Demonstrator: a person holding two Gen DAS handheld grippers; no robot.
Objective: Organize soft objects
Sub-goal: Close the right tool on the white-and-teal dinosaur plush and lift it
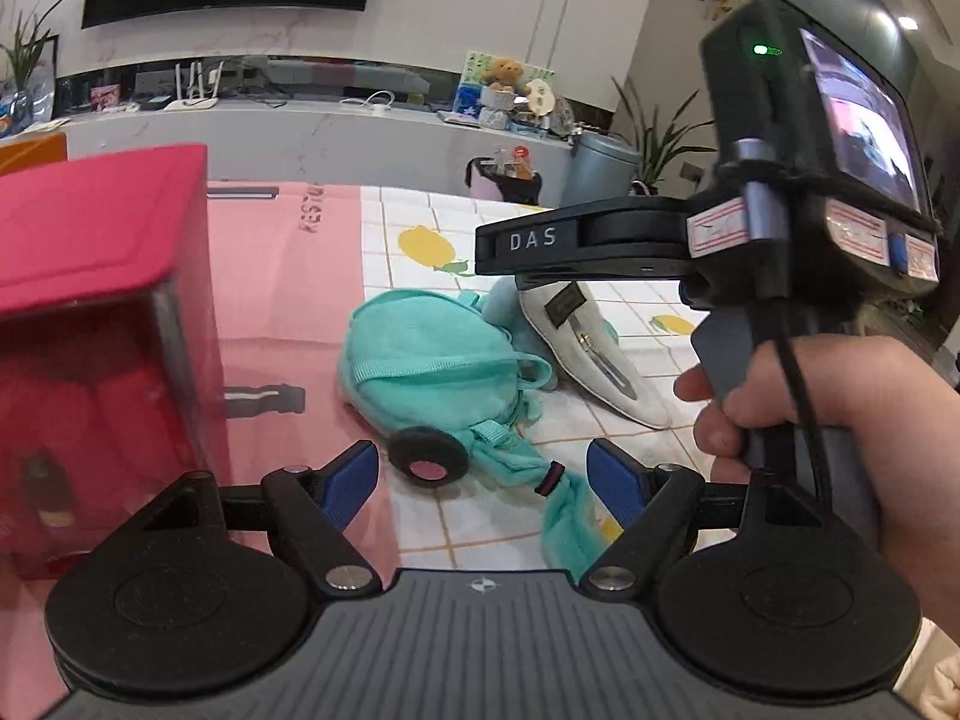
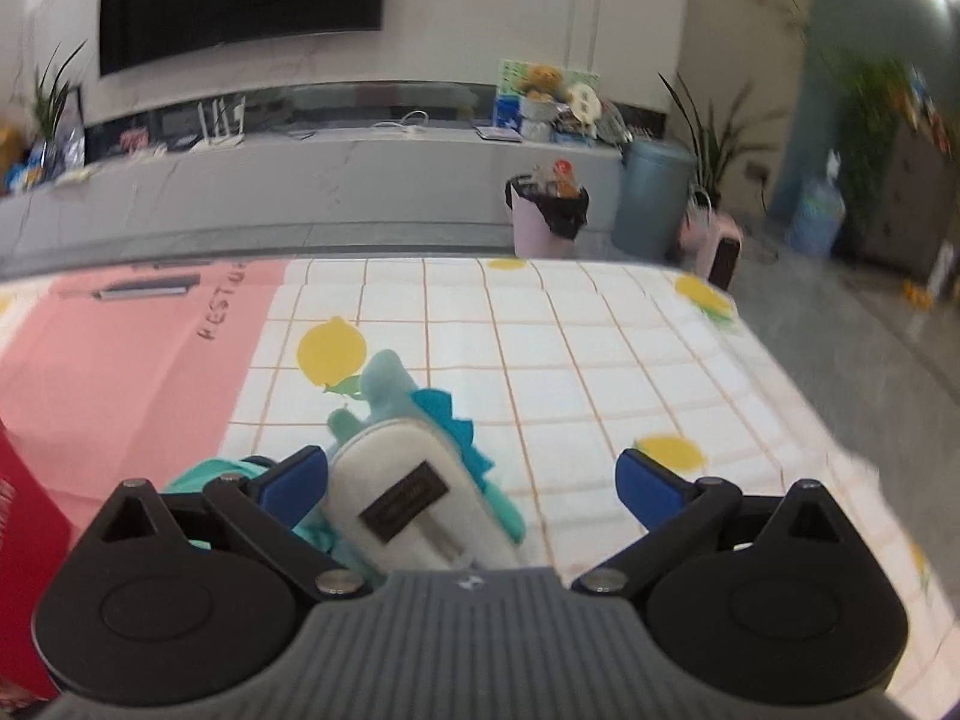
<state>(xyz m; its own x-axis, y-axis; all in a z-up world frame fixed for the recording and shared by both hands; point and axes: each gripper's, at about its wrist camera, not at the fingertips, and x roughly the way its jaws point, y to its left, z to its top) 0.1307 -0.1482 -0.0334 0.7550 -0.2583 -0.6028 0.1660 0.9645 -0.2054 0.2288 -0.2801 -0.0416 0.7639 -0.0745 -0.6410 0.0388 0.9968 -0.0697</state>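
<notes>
Both claws spread wide, holding nothing: left gripper [image 1: 483,483] hovers over teal plush backpack [image 1: 432,372], right gripper [image 2: 474,489] over white slipper [image 2: 402,501]

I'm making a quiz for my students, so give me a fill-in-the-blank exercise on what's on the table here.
1. The turquoise plush backpack lies on a checked cloth printed with yellow ____.
2. The storage box standing at the left is ____ in colour.
3. Both the left tool and the right tool have their blue pads ____.
4. The grey plush toy has a row of ____ spikes.

Missing words: lemons; red; open; blue
</notes>
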